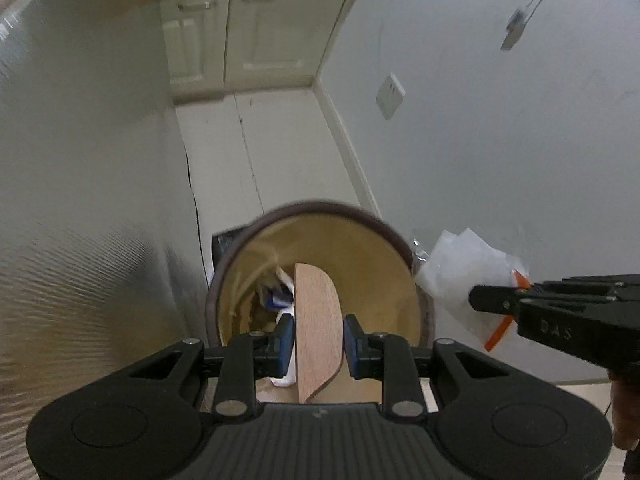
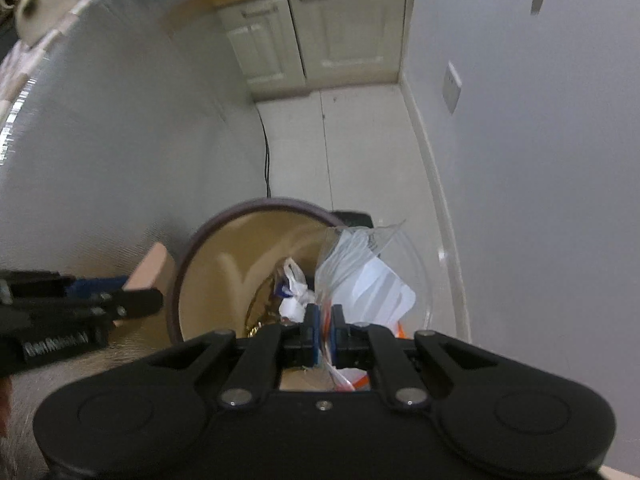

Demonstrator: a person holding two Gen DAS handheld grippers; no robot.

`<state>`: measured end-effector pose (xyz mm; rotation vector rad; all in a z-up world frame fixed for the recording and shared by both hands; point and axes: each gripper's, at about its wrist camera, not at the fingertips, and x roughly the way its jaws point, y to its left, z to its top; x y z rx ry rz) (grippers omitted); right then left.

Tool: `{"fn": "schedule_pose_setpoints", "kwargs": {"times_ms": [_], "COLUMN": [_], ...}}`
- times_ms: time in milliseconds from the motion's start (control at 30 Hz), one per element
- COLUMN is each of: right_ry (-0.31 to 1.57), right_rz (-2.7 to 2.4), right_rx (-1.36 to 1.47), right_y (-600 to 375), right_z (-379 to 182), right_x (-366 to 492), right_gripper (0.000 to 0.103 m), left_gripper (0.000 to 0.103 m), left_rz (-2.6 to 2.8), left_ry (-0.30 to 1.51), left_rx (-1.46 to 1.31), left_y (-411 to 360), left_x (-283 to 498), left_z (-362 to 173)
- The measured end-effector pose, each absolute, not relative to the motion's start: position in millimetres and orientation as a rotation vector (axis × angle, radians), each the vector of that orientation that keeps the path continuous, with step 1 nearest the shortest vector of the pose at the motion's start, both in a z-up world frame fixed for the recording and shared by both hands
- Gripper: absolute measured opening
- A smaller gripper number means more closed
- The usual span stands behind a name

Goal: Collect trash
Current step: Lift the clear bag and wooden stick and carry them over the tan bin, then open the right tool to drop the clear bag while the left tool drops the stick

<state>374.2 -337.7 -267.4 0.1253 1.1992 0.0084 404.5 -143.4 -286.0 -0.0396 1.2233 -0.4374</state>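
Both claws hang over the open mouth of the round waste bin point(image 1: 320, 264), each loaded. Left claw point(image 1: 316, 340): jaws roughly half open, blue pads closed against the two faces of a flat wooden piece point(image 1: 318, 320), held on edge, its curved end pointing down into the bin. Right claw point(image 2: 324, 330): jaws nearly closed, pinching a clear plastic bag point(image 2: 360, 280) with orange trim and a white sheet inside; the bag fans out over the bin's right rim. Judged step: drop both items into the bin. To do it well, bring each item well inside the rim before opening. The wooden piece looks already centred over the cavity, so a plain release should send it straight down. The bag is the riskier item: part of it appears to lie over or beyond the rim, so moving the right claw toward the bin's centre first seems prudent, since light film can drift or cling to a pad. Materials: bin has a dark maroon rolled rim and a smooth tan interior, glossy; crumpled white paper point(image 2: 294, 292) with blue print lies at the bottom. Wood is pale, fine-grained, rigid, thin, one edge straight and one rounded. Bag is thin, creased, transparent, limp. Floor point(image 1: 280, 140) is pale tile; cream cabinet point(image 1: 256, 32) stands beyond.
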Motion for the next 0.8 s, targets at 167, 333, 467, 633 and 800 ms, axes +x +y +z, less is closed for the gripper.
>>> {"fn": "schedule_pose_setpoints", "kwargs": {"times_ms": [167,333,467,633,800], "right_ry": [1.249,1.308,1.297,1.227,1.221], "right_rz": [-0.052,0.004,0.053,0.094,0.088], "right_rx": [0.163,0.126,0.041,0.031,0.047], "right_y": [-335.9,-326.4,-319.7,-322.9,-327.1], "right_z": [-306.3,-343.4,-360.0,-363.5,-360.3], "right_x": [392.6,407.4,422.0,435.1,430.9], "right_gripper": [0.007,0.009,0.011,0.033,0.038], "left_gripper": [0.027,0.027,0.027,0.027,0.027], "left_rz": [-0.445,-0.442,-0.436,-0.434,-0.434], "left_ry": [1.263,1.304,1.323,1.330,1.330], "left_rx": [-0.027,-0.026,-0.028,-0.031,-0.024], "left_y": [-149.7,-149.3,-147.5,-150.5,-155.0], "left_x": [416.8,423.9,427.4,432.0,435.5], "left_z": [-318.6,-342.4,-353.2,-362.8,-369.3]}}
